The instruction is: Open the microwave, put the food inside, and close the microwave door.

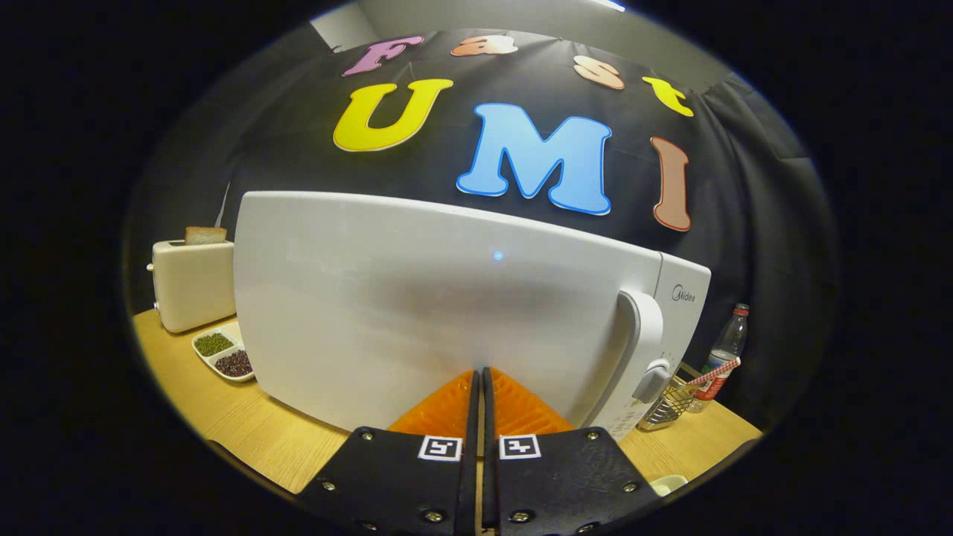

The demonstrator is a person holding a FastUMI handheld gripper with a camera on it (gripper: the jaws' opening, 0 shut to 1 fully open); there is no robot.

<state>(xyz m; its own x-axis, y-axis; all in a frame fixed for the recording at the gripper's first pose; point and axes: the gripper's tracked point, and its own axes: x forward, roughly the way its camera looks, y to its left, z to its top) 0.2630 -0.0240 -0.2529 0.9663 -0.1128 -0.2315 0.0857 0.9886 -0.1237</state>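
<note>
Black cloth backs the booth; a light wooden counter [246, 424] carries everything. Microwave [447, 313] stands at centre, white, door [417, 313] closed and flush with the body. Small blue light spot on the door, upper middle. Door handle [642, 350] is a vertical white bar at the door's right side, with a grey latch button [652, 383] at its lower end. Control panel lies right of the handle, partly hidden by it. Hand-held gripper [480, 380]: the two orange fingers [447, 409] are pressed together, only a thin slit between them, nothing pinched. Fingertips point at the lower middle of the door, very close to it; actual contact cannot be told. Handle sits to the right of the fingers, apart from them. Left of the microwave: cream toaster [192, 283] with a slice of toast [205, 235] standing up out of its slot. In front of the toaster, just beside the microwave's left corner, a white two-compartment dish [223, 353], green beans in the far half, dark beans in the near half. Right of the microwave: a wire basket [666, 406], a red-and-white striped stick [713, 372] resting across it, and a bottle [726, 350] with a red cap behind. A white rim [668, 484] shows on the counter right of the fingers.
</note>
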